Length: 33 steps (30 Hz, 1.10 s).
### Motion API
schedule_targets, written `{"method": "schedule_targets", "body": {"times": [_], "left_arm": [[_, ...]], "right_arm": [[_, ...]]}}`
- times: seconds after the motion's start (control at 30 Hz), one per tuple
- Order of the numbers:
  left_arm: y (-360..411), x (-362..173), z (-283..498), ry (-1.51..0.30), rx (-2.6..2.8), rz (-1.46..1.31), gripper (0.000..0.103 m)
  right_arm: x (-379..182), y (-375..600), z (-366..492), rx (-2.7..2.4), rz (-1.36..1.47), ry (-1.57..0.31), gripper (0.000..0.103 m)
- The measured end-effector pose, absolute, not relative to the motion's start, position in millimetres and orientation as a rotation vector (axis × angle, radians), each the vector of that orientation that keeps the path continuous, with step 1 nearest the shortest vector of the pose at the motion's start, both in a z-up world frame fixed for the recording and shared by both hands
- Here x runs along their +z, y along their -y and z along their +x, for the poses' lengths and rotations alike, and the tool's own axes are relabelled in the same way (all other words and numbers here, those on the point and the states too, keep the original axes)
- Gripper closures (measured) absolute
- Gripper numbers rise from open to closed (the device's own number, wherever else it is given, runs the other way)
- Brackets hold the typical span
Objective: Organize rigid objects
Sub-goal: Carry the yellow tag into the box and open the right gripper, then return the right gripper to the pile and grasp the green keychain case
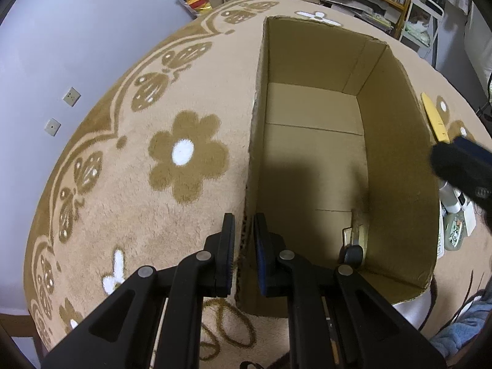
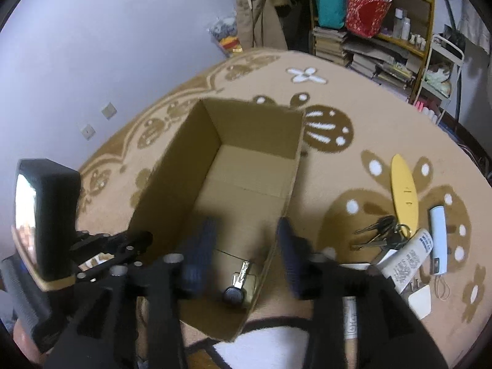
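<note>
Left gripper [image 1: 243, 240]: nearest the lens; jaws clamped together on the left wall of the cardboard box [image 1: 310, 160], one finger outside, one inside.
Right gripper [image 2: 246, 246]: jaws wide apart and holding nothing, hovering above the box's near right wall; blurred.
Box contents: one car key [image 2: 235, 292] on a small flat card in the near right corner; otherwise bare floor.
Things left to sort: on the carpet [image 1: 184, 215], outside the box and to the right of the right jaws: a bunch of keys [image 2: 379, 233], a yellow oval board [image 2: 402, 190], a white tube [image 2: 409, 259] and a white power bank [image 2: 438, 240].
Long axes: board and power bank lie roughly away from the camera.
Nearer hand: the right one, judging by position.
Hard to see: flat white items under the tube are partly covered by the right finger; their identity is unclear.
</note>
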State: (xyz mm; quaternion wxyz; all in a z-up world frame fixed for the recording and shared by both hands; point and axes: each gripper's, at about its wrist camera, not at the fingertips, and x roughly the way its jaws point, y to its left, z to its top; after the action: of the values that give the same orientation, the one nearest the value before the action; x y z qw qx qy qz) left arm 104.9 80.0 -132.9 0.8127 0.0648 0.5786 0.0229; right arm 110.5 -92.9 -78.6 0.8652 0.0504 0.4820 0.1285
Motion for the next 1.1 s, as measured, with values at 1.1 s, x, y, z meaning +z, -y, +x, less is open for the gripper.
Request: {"method": "schedule_targets", "body": {"times": [1.1], "left_arm": [[-83.5,-135.1,109.4,-1.238,0.036,0.113,0.095]], "right_arm": [[-135.2,210.6,67.4,0.044,-0.071,-1.077,0.0]]}}
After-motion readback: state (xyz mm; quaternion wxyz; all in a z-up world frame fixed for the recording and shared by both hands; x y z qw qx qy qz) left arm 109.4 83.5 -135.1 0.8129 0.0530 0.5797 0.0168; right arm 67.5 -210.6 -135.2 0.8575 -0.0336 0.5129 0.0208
